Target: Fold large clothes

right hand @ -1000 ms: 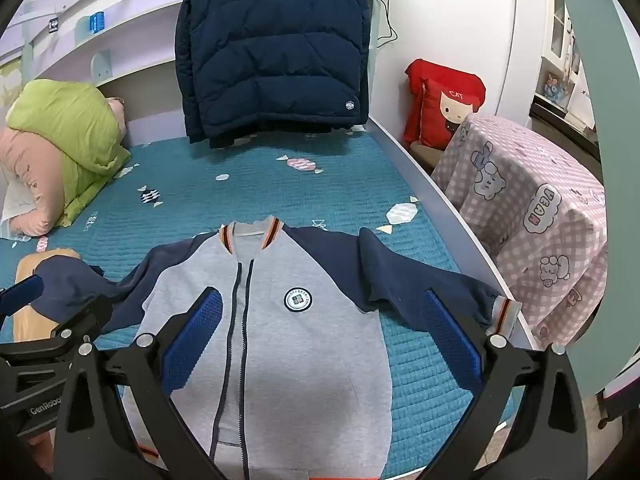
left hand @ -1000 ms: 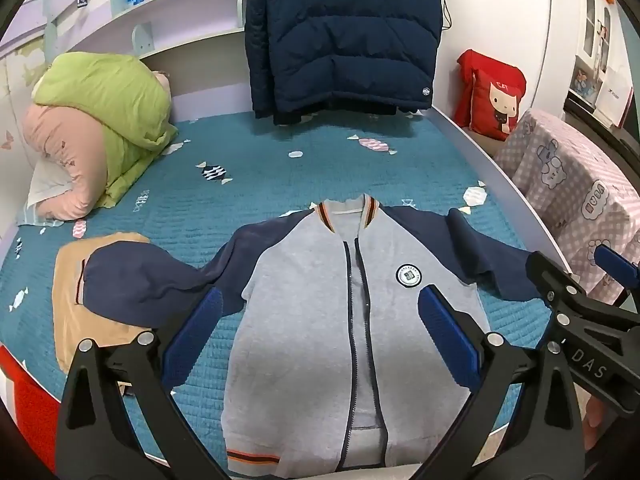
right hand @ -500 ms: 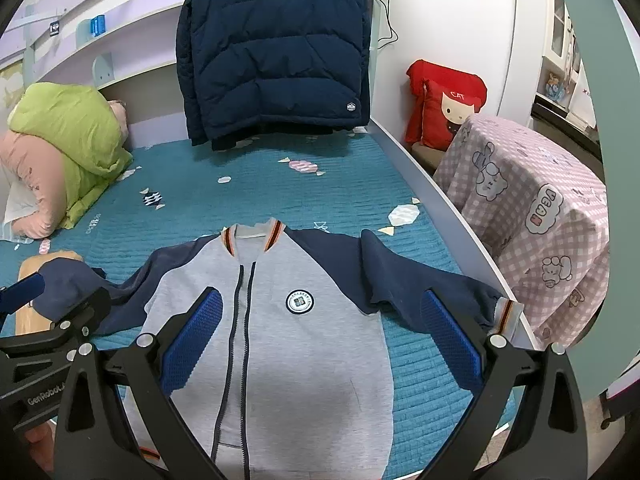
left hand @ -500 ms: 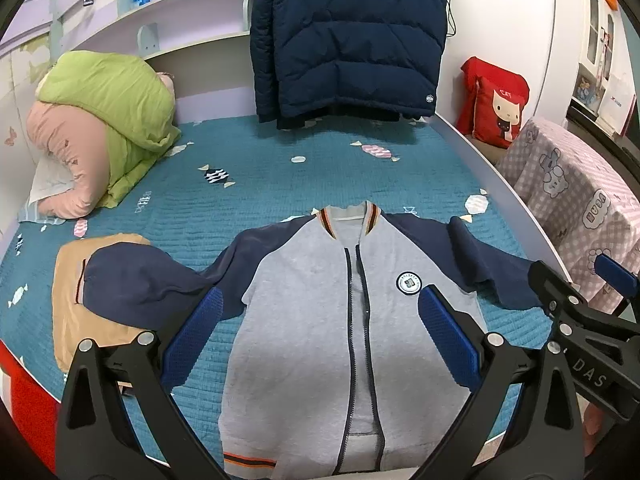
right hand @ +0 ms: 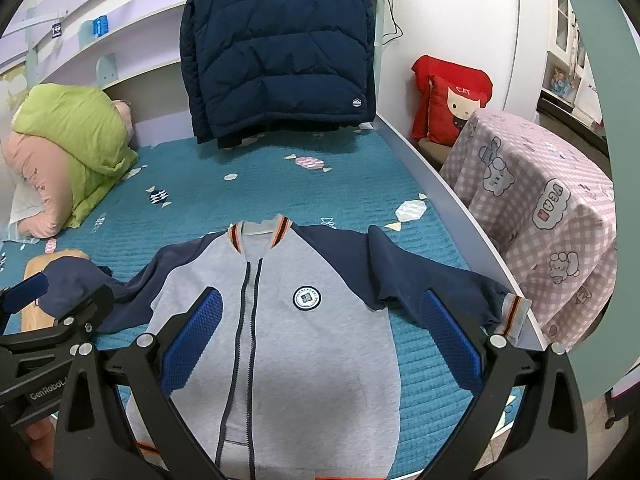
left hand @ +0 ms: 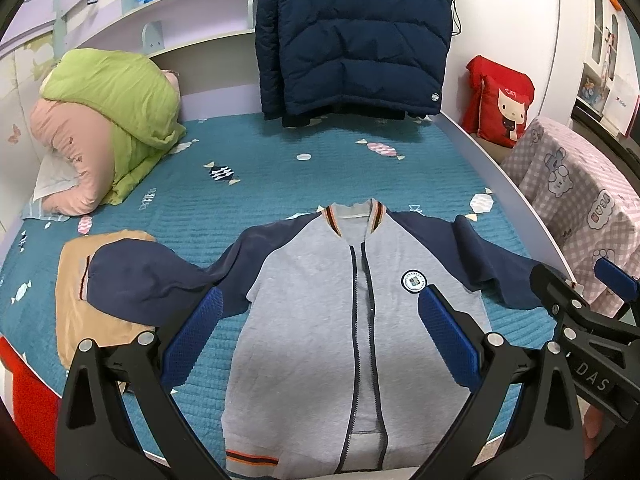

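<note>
A grey zip jacket with navy sleeves lies flat, front up, on the teal bed cover. Its collar points to the far wall, its hem to the near edge. One sleeve rests on a folded tan garment; the other sleeve reaches the bed's right edge, its striped cuff at the rim. My left gripper hovers open above the jacket's body, holding nothing. My right gripper is likewise open over the chest. Each gripper shows at the edge of the other's view.
A navy puffer coat hangs at the far wall. A green and pink quilt bundle sits far left. A pink checked cloth covers furniture right of the bed, with a red cushion behind it.
Both grippers have drifted slightly back and up; the jacket sits a little lower in each view. The jacket has not moved, and both grippers stay open.
</note>
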